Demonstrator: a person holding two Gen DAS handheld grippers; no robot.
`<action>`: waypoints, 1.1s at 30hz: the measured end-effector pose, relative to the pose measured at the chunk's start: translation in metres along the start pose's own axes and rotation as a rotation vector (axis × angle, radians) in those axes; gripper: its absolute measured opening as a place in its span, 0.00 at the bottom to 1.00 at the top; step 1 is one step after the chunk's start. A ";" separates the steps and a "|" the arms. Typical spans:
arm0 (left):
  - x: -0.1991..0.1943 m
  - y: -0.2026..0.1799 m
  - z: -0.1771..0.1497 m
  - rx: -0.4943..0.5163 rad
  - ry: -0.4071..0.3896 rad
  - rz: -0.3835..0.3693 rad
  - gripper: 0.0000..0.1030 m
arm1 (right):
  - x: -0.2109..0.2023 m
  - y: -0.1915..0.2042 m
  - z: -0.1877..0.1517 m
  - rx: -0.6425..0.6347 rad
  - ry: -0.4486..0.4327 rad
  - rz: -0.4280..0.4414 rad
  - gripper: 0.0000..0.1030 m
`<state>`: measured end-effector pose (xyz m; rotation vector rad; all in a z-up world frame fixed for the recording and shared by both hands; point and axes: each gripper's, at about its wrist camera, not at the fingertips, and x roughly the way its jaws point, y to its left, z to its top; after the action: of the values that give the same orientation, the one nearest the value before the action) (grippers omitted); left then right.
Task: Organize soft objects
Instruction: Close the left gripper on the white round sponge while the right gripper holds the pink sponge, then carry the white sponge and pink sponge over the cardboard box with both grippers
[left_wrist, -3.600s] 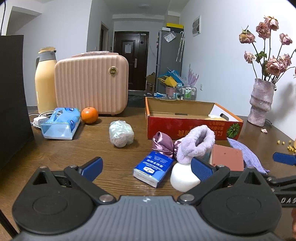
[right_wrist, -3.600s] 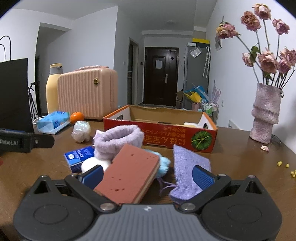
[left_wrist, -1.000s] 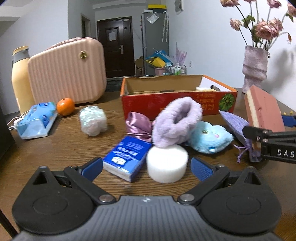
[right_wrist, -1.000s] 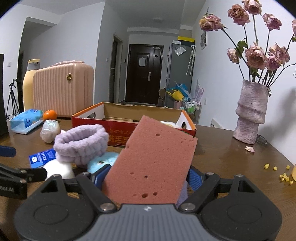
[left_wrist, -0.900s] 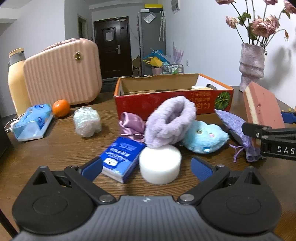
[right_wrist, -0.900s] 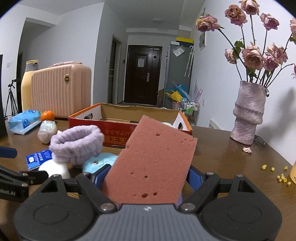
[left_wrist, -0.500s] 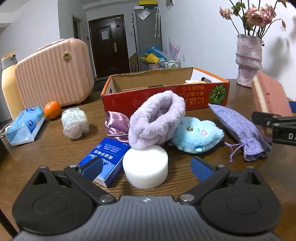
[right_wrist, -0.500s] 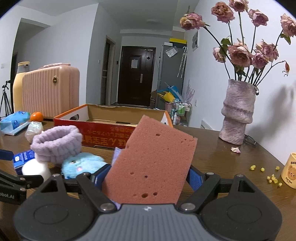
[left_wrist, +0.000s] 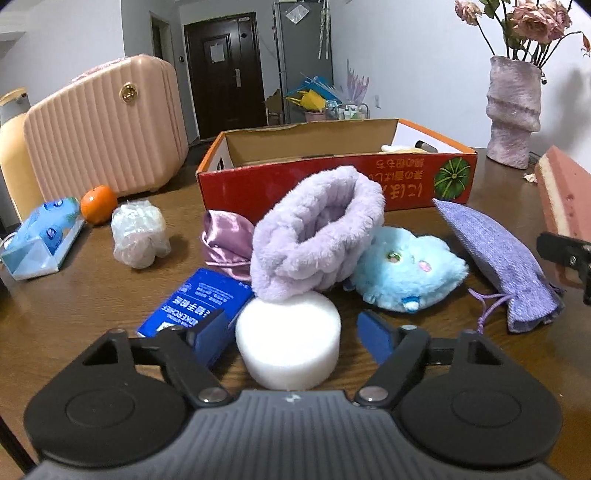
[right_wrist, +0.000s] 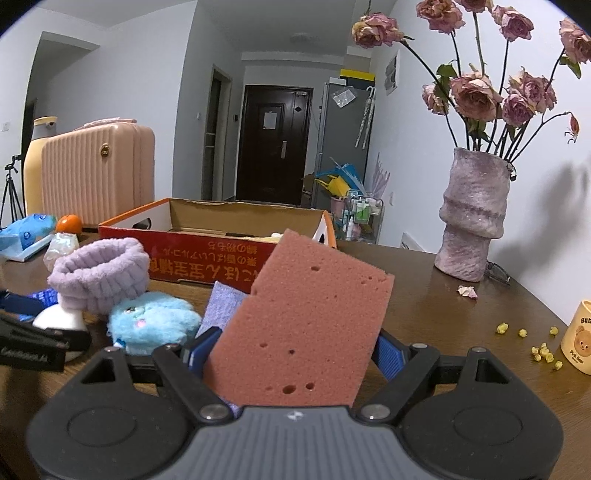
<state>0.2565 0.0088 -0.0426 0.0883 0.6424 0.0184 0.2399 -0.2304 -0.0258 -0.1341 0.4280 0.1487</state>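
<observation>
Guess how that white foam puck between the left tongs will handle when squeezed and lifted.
The white foam puck looks like soft sponge, so it probably dents under the left tongs rather than slipping. It is likely very light. The purple headband leans on its top edge, so lifting the puck may drag or topple the headband.

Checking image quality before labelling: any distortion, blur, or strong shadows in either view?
Left wrist: fisheye bends the box edges, corners vignetted, objects sharp. Right wrist: same bending, the sponge close and sharp, the vase throwing a soft shadow on the wall.
</observation>
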 end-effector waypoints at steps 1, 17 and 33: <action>0.001 0.000 0.000 0.002 -0.002 0.000 0.61 | 0.000 0.001 0.000 -0.003 0.001 0.003 0.82; -0.001 0.004 -0.002 -0.015 -0.003 -0.016 0.54 | 0.000 0.005 -0.002 -0.021 -0.005 -0.003 0.82; -0.051 0.013 -0.009 -0.060 -0.129 0.015 0.54 | -0.008 0.000 0.001 0.007 -0.052 -0.043 0.82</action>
<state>0.2103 0.0198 -0.0187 0.0354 0.5115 0.0458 0.2327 -0.2311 -0.0218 -0.1323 0.3734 0.1079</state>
